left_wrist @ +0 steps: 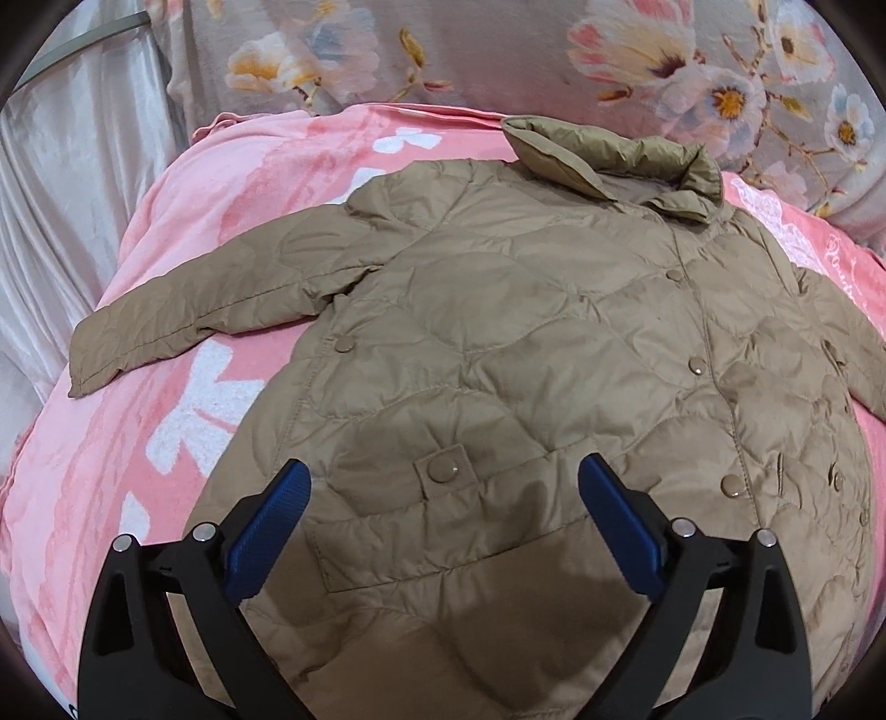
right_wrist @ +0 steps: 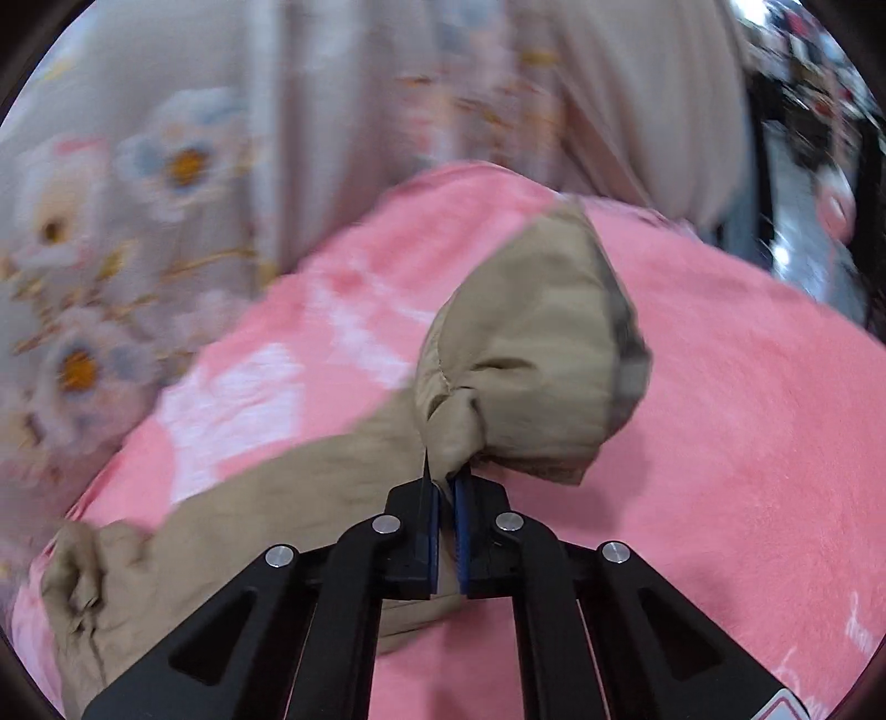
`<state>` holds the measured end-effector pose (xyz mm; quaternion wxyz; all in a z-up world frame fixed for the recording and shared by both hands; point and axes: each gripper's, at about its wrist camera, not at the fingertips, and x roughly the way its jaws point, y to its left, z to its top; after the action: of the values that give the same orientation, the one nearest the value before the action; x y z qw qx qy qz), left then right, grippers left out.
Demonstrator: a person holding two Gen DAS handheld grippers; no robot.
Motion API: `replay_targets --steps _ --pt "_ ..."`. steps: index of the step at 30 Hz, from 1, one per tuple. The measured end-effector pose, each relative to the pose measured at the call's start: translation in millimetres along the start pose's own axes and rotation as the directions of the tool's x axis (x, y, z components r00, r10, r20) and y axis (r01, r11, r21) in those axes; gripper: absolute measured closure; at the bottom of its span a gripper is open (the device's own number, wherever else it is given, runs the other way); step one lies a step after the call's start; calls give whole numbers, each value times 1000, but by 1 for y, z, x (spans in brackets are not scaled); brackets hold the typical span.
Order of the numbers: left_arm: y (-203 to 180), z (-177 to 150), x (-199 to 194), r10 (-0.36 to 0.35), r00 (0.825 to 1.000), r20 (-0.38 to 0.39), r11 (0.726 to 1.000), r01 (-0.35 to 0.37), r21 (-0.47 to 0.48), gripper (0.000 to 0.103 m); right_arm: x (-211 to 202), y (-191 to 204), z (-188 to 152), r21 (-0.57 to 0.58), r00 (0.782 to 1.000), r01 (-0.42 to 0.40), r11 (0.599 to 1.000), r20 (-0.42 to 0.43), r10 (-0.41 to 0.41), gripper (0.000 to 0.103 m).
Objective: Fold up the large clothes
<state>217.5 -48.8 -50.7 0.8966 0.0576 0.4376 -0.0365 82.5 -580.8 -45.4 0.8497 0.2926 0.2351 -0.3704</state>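
White cursive lettering was woven into the pink blanket (left_wrist: 183, 310) at its 3 o'clock edge in the left wrist view, too distorted to read; more white script at 5 o'clock in the right wrist view was likewise illegible, and no brand tag was legible on the garment. The blanket, patterned with white shapes, covered a bed-like surface. Behind it, at 12 o'clock, lay grey bedding (left_wrist: 498, 50) printed with pink, white and blue flowers, and a pale satin cloth (left_wrist: 72, 183) hung at 9 o'clock. The tan quilted jacket (left_wrist: 526, 332) lay front-up on the blanket, snaps closed, collar toward 1 o'clock, one sleeve (left_wrist: 183, 327) stretched out toward 9 o'clock. The left gripper (left_wrist: 443, 498) hovered over the jacket's lower front near a snapped pocket flap (left_wrist: 443, 471), jaws spread wide, nothing between the blue pads (left_wrist: 266, 531). The right gripper (right_wrist: 447, 487) was clamped tight on the cuff of the other sleeve (right_wrist: 526, 354), raised off the blanket; that view was blurred. Dark room clutter showed at 2 o'clock, indistinct.
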Motion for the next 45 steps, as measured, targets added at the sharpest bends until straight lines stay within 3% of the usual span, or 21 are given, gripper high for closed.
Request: replay_targets --steps 4,8,12,14,21,25,28,31,33,34,35,36,38,40,43,45 --pt "8 2 1 5 1000 -4 1000 -5 -24 9 -47 110 -15 -228 986 -164 960 -2 168 98" --pt "23 5 4 25 1000 -10 998 -26 -55 9 -72 211 -63 -394 944 -329 858 -102 315 98" --pt "43 6 6 53 999 -11 994 -54 -94 9 -79 271 -115 -467 909 -416 780 -199 365 98" --pt "54 6 7 62 998 -13 992 -63 -113 9 -78 293 -142 -472 882 -471 745 -272 386 98" --pt "83 7 14 63 998 -24 984 -66 -164 9 -78 346 -230 -519 822 -560 646 -445 356 98" --pt "93 7 17 37 999 -29 982 -42 -182 9 -77 358 -263 -537 809 -572 620 -496 316 97" --pt "98 8 18 2 999 -32 981 -8 -195 9 -78 360 -274 -553 799 -585 593 -521 301 91" --pt "101 13 19 -73 997 -26 973 65 -219 9 -85 357 -280 -577 807 -577 578 -514 292 88" --pt "100 18 18 -110 994 -20 969 102 -226 9 -90 353 -280 -551 786 -603 576 -533 313 81" --pt "99 20 18 -129 991 -16 966 122 -228 9 -94 350 -281 -525 764 -630 572 -552 334 64" --pt "98 23 17 -167 986 -14 959 159 -233 9 -99 347 -283 -498 741 -656 568 -566 360 43" --pt "97 26 16 -201 979 -14 951 192 -242 9 -102 345 -285 -495 737 -661 564 -567 366 39" --pt "95 31 17 -267 964 -14 930 254 -266 8 -113 343 -292 -543 761 -639 545 -549 345 39" --pt "90 35 20 -303 953 -24 916 285 -281 8 -120 340 -291 -545 767 -633 550 -538 350 40" --pt "80 39 28 -371 927 -56 891 338 -302 8 -124 309 -272 -446 744 -648 617 -543 389 41" --pt "70 43 32 -450 890 -66 852 406 -330 8 -122 291 -260 -405 744 -640 653 -539 395 41"
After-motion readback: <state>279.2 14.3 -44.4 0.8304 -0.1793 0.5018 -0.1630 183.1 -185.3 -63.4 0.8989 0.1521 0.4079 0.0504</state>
